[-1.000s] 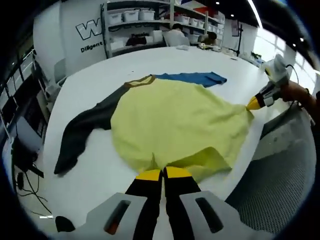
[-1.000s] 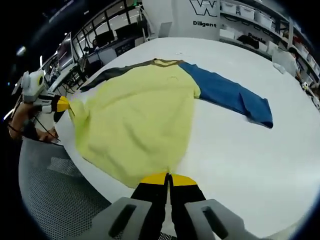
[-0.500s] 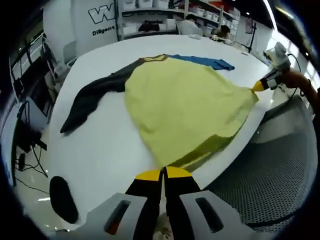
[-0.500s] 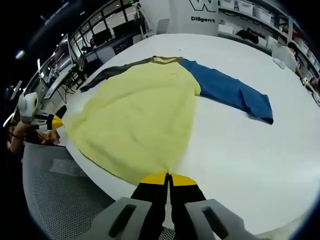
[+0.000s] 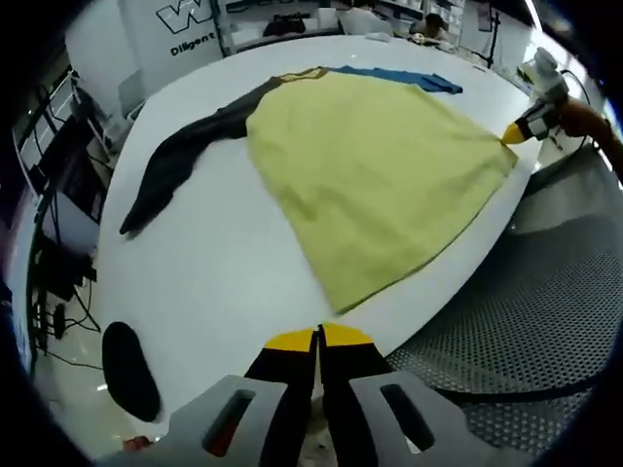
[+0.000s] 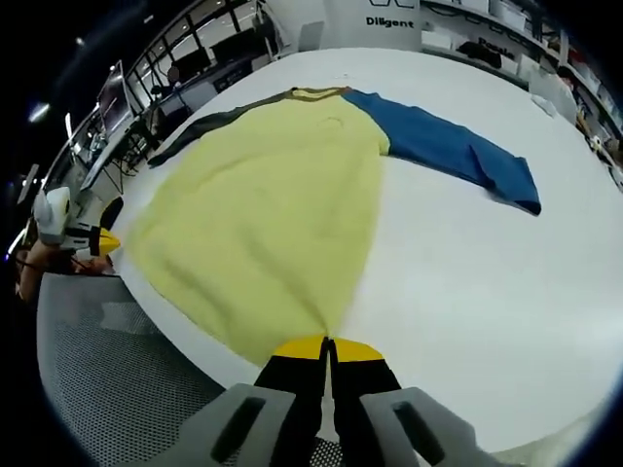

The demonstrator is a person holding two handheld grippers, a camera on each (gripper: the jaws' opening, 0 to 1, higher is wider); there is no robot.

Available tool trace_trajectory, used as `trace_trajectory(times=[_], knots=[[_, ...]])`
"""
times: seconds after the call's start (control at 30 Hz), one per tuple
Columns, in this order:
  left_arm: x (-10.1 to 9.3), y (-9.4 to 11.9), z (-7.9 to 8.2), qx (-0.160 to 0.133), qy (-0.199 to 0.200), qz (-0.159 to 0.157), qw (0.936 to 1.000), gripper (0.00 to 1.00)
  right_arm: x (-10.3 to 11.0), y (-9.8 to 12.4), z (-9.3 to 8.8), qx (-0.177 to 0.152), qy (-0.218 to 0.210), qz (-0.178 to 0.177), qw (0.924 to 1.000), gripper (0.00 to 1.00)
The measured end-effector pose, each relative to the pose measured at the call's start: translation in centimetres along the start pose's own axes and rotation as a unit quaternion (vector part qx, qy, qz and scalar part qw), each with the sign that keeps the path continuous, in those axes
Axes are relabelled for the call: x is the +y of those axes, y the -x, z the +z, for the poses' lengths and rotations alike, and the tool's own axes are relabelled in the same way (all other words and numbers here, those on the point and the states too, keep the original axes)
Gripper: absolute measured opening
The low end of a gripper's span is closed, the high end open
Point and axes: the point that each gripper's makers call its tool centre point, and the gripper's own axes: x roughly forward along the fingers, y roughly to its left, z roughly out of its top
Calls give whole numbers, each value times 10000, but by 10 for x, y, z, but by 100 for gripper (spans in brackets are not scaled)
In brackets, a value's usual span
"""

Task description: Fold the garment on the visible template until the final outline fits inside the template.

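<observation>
Now | garment (image 5: 380, 165) lying flat on white table (image 5: 224, 272), hem at near edge | left gripper (image 5: 318, 338), right gripper (image 6: 325, 347) both pinching hem corners, jaws pressed together | soft, light knit, likely sagging; gripping corners is suiting it.

A white table (image 5: 214, 263) takes up most of both views. A dark oval patch (image 5: 130, 370) lies near its edge. Beside the table is grey mesh flooring (image 6: 107, 379). Behind stand shelves (image 6: 487, 44) and a white wall sign (image 5: 190, 19).
</observation>
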Motion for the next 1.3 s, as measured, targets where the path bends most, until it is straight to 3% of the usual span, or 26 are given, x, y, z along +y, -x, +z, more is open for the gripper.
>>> trace_trajectory(times=[0.23, 0.43, 0.57, 0.73, 0.9, 1.1, 1.13, 1.2, 1.3], knots=[[-2, 6, 17, -314, 256, -15, 9992, 2, -2, -6, -5, 125, 391, -195, 9990, 0], [-9, 3, 30, -476, 527, -51, 9975, 17, -3, -1, 0, -93, 251, -224, 9994, 0], [-11, -2, 34, -487, 751, -123, 9959, 25, -1, 2, 0, -111, 139, -184, 9997, 12], [-9, -12, 32, -343, 743, -70, 9966, 18, 6, 1, -6, 51, 160, -120, 9998, 10], [-11, -18, 27, -183, 846, -93, 9962, 17, 8, -1, -13, 218, 160, -143, 9995, 9], [-16, -26, 22, -21, 780, -72, 9969, 15, 6, -4, -21, 376, 159, -228, 9989, 1], [-14, -25, 25, -117, 748, -26, 9971, 14, 6, -4, -20, 371, 138, -225, 9990, 1], [-17, -26, 25, -80, 853, -92, 9963, 11, 6, -3, -21, 391, 100, -213, 9990, 0], [-13, -26, 25, -28, 678, 50, 9977, 3, 7, -3, -22, 441, 262, -195, 9985, 0]])
